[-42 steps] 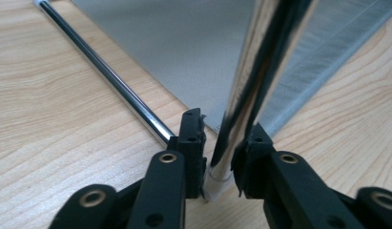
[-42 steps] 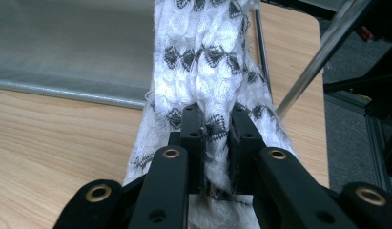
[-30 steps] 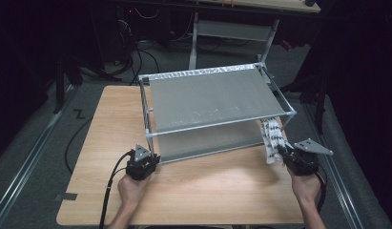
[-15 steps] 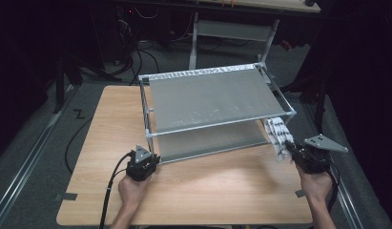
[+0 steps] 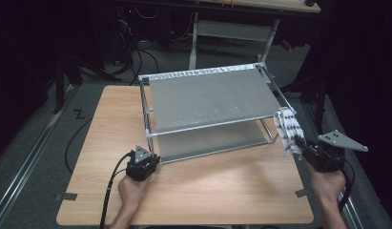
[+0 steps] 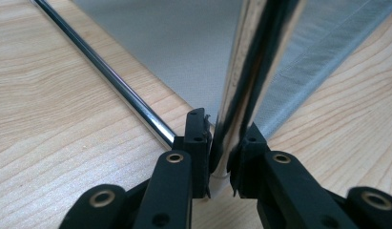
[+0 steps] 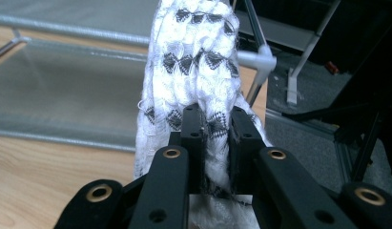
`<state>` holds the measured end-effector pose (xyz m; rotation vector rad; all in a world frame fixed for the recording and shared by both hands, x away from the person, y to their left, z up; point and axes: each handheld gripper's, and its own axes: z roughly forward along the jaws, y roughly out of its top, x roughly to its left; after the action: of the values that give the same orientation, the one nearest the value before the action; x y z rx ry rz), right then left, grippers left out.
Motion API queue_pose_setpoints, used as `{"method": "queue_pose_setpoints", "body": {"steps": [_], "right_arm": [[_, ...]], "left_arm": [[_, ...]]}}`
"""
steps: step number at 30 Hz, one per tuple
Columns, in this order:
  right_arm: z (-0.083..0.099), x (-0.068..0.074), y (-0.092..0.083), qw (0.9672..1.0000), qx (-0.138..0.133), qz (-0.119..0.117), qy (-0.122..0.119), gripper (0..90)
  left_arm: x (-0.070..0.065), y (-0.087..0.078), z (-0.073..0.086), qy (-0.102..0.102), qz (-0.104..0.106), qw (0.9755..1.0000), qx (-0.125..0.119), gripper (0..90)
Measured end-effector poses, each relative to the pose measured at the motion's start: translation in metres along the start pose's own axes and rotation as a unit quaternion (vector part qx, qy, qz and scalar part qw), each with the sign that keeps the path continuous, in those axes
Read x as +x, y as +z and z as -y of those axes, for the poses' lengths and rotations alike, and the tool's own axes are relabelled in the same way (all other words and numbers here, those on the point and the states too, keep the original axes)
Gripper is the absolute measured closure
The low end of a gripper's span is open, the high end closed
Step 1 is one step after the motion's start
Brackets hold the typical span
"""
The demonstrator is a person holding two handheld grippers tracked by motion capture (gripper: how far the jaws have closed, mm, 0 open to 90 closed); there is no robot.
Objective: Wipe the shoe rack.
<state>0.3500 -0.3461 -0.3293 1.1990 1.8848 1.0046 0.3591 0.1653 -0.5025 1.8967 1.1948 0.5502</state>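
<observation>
The front-left upright post [image 6: 241, 95] of the two-tier chrome rack with grey fabric shelves [image 5: 210, 98] is clamped near its foot by the left tool [image 5: 148, 161], jaws closed tight on the tube, apparently so that the light frame is steadied on the pale wooden counter [image 5: 217, 191]. A white knitted cloth with black diamond marks [image 7: 198, 62] is pinched between the closed jaws of the right tool [image 5: 301, 143] and held up beside the rack's front-right corner, clear of the counter, probably for placing on a shelf.
</observation>
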Motion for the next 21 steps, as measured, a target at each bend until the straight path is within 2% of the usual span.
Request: {"method": "queue_pose_setpoints", "body": {"steps": [8,15,16,19,21], "right_arm": [[-0.020,0.001,0.011,1.0000,-0.008,-0.005,-0.001,79.9],[-0.035,0.000,0.023,0.9999,-0.017,0.001,-0.003,79.9],[-0.042,-0.001,0.028,0.9998,-0.019,0.004,-0.003,79.8],[-0.047,-0.001,0.033,0.9998,-0.020,0.007,-0.003,79.7],[-0.055,-0.001,0.044,0.9997,-0.017,0.014,-0.007,79.7]], "left_arm": [[0.000,0.000,0.000,0.000,0.000,1.0000,0.000,79.2],[0.000,0.000,0.000,0.000,0.001,1.0000,0.000,79.2],[0.000,0.000,0.000,0.000,0.001,1.0000,0.000,79.2],[0.000,0.000,0.000,0.000,0.001,1.0000,0.000,79.2],[0.000,0.000,0.000,0.000,0.001,1.0000,0.000,79.3]]}}
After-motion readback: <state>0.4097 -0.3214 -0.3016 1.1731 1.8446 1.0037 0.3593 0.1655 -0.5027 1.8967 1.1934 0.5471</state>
